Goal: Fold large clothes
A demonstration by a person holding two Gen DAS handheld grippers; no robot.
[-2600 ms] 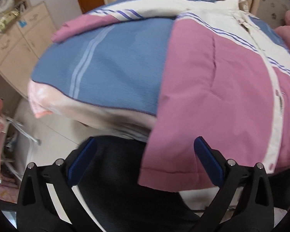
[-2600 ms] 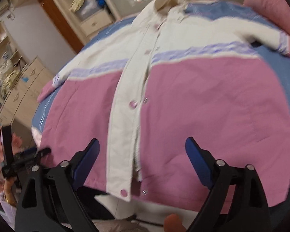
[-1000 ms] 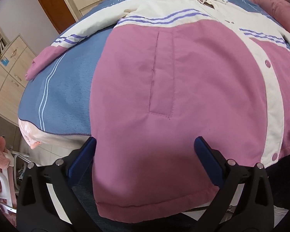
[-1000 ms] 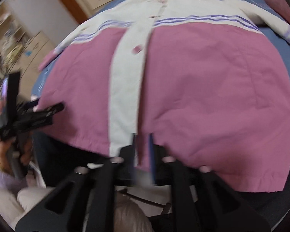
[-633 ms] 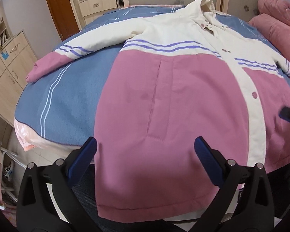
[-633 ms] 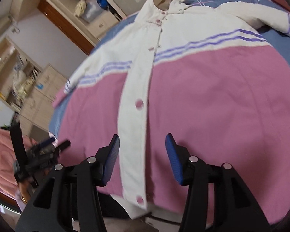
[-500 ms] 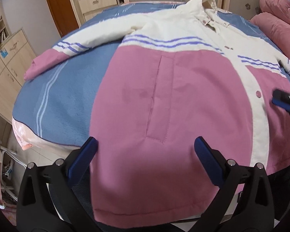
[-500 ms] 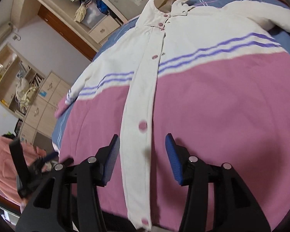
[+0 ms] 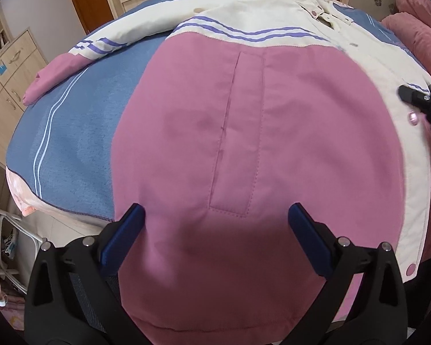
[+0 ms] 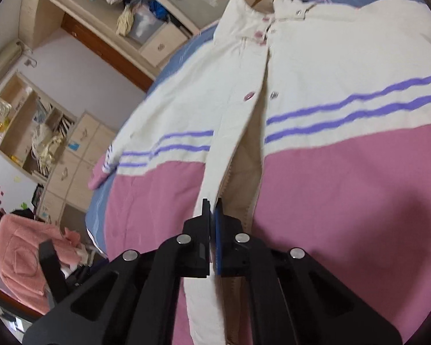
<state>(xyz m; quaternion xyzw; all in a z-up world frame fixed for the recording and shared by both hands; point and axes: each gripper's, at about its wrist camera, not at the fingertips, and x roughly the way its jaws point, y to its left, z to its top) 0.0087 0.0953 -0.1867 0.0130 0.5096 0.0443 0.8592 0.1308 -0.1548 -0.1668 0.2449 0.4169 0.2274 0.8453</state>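
Left wrist view: scanning left to right, reading off why each thing sits where it does.
Bed (image 9: pixel 71 120): blue striped cover, wide enough to take the whole garment flat, so it serves as my folding surface.
Jacket (image 9: pixel 273 120): the task item, pink and cream, front side up on the bed, collar at the far end, hem hanging over the near edge toward me.
Sleeve (image 9: pixel 80 54): spread out to the left across the cover, cuff near the bed's edge. Not yet folded in.
Left gripper (image 9: pixel 215 233): fingers wide apart, hovering over the pink panel just below the pocket (image 9: pixel 241 132); nothing between the pads. I judge it's waiting to pin or take the hem side.
Placket (image 9: pixel 408 155): cream snap strip running down the right side of this view.
Right gripper (image 9: pixel 416 97): only its dark tip enters at the far right, over the placket.

Right wrist view: same order.
Cupboards (image 10: pixel 80 149): background only, not in play.
Right gripper, close up (image 10: pixel 212 210): jaws have just been closing and now meet, pinching the cream placket edge between the blue pads.
Lining (image 10: pixel 241 184): beige inner side shows in the gap right of the pinched edge, so the front is open there.
Why this grip: my read is the front edge gets pulled straight or closed over before any fold.
Progress: early, jacket laid out, no fold made yet.
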